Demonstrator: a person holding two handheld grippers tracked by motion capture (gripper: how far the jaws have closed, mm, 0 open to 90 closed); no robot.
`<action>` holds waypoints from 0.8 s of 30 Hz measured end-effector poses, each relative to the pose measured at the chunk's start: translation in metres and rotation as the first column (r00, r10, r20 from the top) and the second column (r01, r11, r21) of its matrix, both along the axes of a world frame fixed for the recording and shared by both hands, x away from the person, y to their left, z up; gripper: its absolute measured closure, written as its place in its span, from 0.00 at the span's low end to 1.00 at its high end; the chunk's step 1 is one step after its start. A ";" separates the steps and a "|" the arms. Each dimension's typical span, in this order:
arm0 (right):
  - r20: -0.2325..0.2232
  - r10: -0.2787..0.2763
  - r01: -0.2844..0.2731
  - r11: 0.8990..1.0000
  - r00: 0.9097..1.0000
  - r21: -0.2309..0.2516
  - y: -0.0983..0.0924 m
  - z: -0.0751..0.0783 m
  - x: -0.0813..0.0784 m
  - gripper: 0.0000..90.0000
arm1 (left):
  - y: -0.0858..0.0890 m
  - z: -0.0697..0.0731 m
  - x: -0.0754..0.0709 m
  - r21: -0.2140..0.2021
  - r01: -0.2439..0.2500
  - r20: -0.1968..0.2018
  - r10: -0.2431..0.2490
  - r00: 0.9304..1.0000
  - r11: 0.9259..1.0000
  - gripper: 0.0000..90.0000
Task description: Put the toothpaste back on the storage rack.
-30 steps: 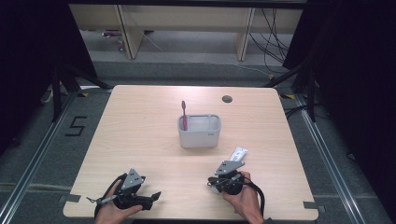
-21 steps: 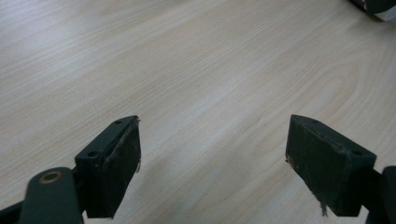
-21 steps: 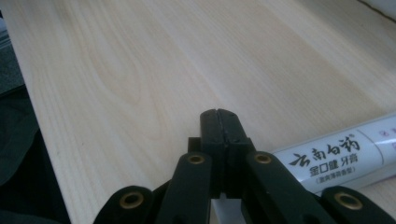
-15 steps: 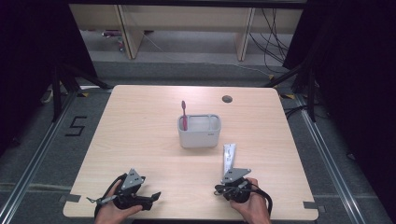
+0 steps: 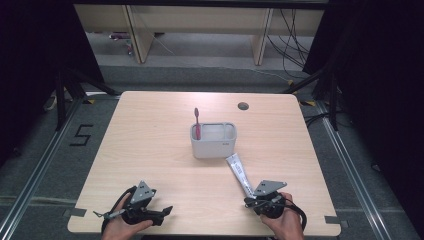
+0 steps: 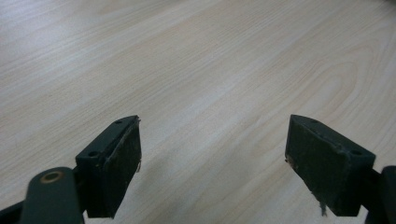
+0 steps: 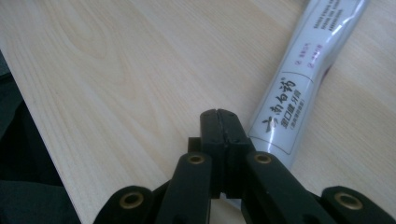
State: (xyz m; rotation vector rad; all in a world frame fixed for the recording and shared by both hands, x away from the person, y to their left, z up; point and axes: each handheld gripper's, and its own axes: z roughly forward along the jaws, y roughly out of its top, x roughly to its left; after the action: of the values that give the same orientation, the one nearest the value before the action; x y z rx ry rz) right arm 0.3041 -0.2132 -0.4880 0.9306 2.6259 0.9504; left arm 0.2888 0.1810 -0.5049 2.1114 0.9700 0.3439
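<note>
Lying flat on the pale wooden table (image 5: 150, 145), the white printed toothpaste tube (image 5: 239, 172) reaches from beside the grey plastic holder (image 5: 213, 141), with its red toothbrush (image 5: 197, 122), towards your right gripper (image 5: 250, 201). That gripper's jaws are pressed together, just beside the tube. Your left gripper (image 6: 212, 163) stands wide apart, empty.

You see a white toothpaste tube (image 7: 303, 79) with black lettering, a red toothbrush (image 5: 197, 123), a grey holder (image 5: 212, 148) and a pale wood-grain table (image 5: 150, 140).
</note>
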 end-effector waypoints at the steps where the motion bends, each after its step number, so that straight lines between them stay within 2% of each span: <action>1: 0.000 0.000 0.000 1.000 1.000 0.000 0.000 0.000 0.000 1.00 | 0.000 0.000 0.000 0.000 0.000 0.000 0.000 1.000 1.000 0.20; 6: 0.004 -0.024 0.024 0.999 1.000 0.021 -0.011 -0.001 0.000 1.00 | 0.000 0.000 0.000 -0.004 0.002 0.003 -0.002 1.000 1.000 0.20; 10: 0.008 -0.037 0.037 0.999 0.999 0.009 -0.017 0.002 0.000 1.00 | 0.000 0.000 0.000 0.006 0.006 0.002 -0.006 1.000 1.000 0.20; 11: 0.018 -0.044 0.043 0.999 0.999 0.020 -0.018 0.001 0.000 1.00 | 0.000 0.001 0.000 0.006 0.006 0.002 -0.006 1.000 1.000 0.20; 12: 0.008 -0.041 0.041 0.999 0.999 0.005 -0.020 0.003 0.001 1.00 | 0.000 0.000 0.000 0.006 0.005 0.002 -0.005 1.000 1.000 0.20; 13: 0.025 -0.050 0.050 0.999 0.998 0.012 -0.020 0.002 0.001 1.00 | 0.000 0.000 0.000 0.006 0.005 0.002 -0.005 1.000 1.000 0.20; 16: 0.014 -0.051 0.051 0.999 0.999 -0.012 -0.023 0.005 0.001 1.00 | 0.000 0.000 0.000 0.006 0.005 0.000 -0.005 1.000 1.000 0.20; 17: 0.026 -0.057 0.057 0.998 0.998 0.006 -0.023 0.003 0.002 1.00 | 0.000 0.000 0.000 0.007 0.006 0.001 -0.006 1.000 1.000 0.20; 18: 0.021 -0.057 0.057 0.998 0.998 -0.012 -0.026 0.006 0.002 1.00 | 0.000 0.000 0.000 0.007 0.006 0.002 -0.006 1.000 1.000 0.20; 21: 0.034 -0.069 0.069 0.998 0.997 0.003 -0.027 0.007 0.003 1.00 | 0.000 0.000 0.000 0.007 0.008 -0.002 -0.008 1.000 1.000 0.20; 22: 0.052 -0.065 0.065 0.998 0.997 0.010 -0.026 0.011 0.004 1.00 | 0.000 0.000 0.001 0.013 0.008 -0.001 -0.008 1.000 1.000 0.20; 23: 0.019 -0.074 0.074 0.997 0.997 0.006 -0.026 0.014 0.003 1.00 | 0.000 0.000 0.001 0.013 0.008 -0.001 -0.008 1.000 1.000 0.20; 24: 0.027 -0.064 0.064 0.998 0.998 0.008 -0.024 0.017 0.005 1.00 | 0.000 0.000 0.001 0.010 0.002 0.001 -0.002 1.000 1.000 0.20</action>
State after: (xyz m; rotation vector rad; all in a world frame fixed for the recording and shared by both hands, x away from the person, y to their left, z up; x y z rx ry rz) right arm 0.3093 -0.2372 -0.4709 0.9903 2.5560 0.9509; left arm 0.2897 0.1812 -0.5051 2.1212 0.9677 0.3491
